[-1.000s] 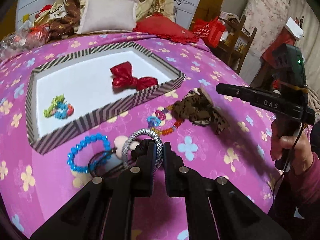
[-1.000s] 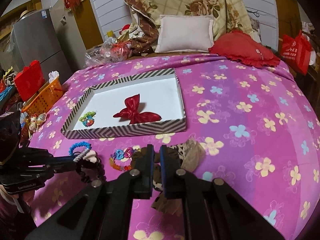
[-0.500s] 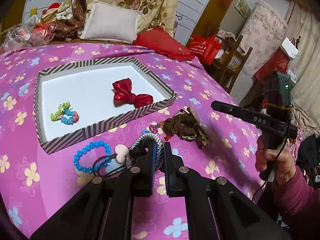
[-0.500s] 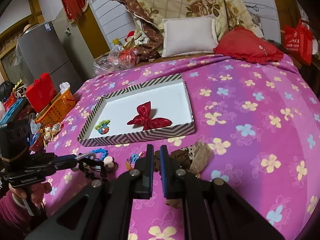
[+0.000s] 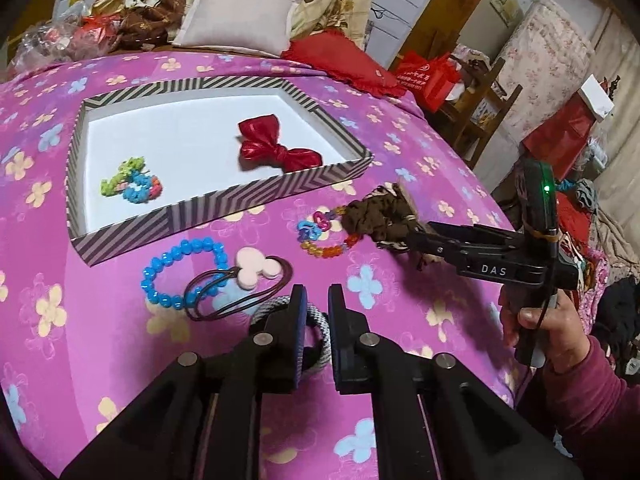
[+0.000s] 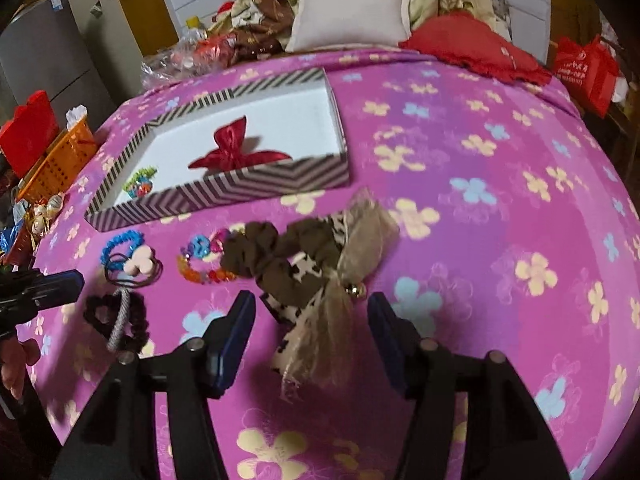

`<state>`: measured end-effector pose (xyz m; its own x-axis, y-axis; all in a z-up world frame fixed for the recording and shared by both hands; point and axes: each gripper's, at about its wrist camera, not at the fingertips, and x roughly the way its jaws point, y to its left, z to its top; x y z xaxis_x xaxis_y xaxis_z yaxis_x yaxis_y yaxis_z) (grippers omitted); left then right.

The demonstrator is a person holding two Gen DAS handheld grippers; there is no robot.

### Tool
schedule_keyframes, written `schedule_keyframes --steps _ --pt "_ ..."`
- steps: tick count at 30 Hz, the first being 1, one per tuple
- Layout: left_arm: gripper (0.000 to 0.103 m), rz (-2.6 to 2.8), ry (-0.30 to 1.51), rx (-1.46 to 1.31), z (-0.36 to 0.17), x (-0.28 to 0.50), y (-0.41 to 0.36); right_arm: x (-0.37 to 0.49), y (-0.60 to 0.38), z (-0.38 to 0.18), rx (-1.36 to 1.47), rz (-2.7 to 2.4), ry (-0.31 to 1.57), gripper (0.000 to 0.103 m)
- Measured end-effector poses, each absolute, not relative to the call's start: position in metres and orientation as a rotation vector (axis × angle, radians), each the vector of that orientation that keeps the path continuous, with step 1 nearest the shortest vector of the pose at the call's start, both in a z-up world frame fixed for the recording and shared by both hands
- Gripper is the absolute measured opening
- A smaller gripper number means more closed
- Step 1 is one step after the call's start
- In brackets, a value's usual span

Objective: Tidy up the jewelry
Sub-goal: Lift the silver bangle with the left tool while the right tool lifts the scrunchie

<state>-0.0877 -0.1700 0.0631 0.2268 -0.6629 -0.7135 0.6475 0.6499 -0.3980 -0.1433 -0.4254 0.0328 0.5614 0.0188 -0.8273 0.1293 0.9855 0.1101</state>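
My right gripper (image 6: 310,302) hangs low over the purple cloth, jaws opening. The brown scrunchie with a gauze bow (image 6: 280,256) lies between its fingers, untouched by the pads; in the left wrist view the right gripper (image 5: 416,240) is at the scrunchie (image 5: 372,216). My left gripper (image 5: 316,304) shows a narrow gap, jaws opening. The grey braided hair tie (image 5: 322,332) sits below its fingertips, and the right wrist view shows that tie (image 6: 118,316) clear of the pads. The striped box (image 5: 224,208) holds a red bow (image 5: 276,144) and a small colourful tie (image 5: 132,184).
In front of the box lie a blue bead bracelet (image 5: 160,280), a pink mouse-shaped hair tie (image 5: 252,268) and a multicolour bead bracelet (image 5: 320,236). Pillows (image 6: 352,8) are at the far edge. An orange basket (image 6: 60,160) stands off to the left.
The right jaws went from shut to wide and sank over the brown scrunchie. The grey tie dropped from the left fingertips to below them, and the left gap widened slightly.
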Motion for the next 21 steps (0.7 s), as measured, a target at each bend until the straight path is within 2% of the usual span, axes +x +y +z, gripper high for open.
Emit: schedule_keyframes --steps 3,7,13,17,21 --pt "0.004 -0.912 1.002 -0.017 0.064 -0.089 -0.169 -0.144 -0.426 0.031 0.167 -0.066 0.970 0.061" --pt "0.032 -0.928 1.035 -0.002 0.066 -0.097 -0.174 -0.142 -0.428 0.028 0.170 -0.077 0.977 0.061" --pt "0.032 -0.871 0.974 0.187 0.062 -0.123 -0.201 -0.142 -0.425 0.027 0.167 -0.062 0.980 0.061" --pt "0.024 -0.834 0.989 0.239 0.050 -0.124 -0.212 -0.144 -0.425 0.028 0.166 -0.064 0.975 0.061" --pt "0.024 -0.811 0.998 0.250 0.044 -0.122 -0.214 -0.144 -0.425 0.027 0.172 -0.057 0.972 0.061"
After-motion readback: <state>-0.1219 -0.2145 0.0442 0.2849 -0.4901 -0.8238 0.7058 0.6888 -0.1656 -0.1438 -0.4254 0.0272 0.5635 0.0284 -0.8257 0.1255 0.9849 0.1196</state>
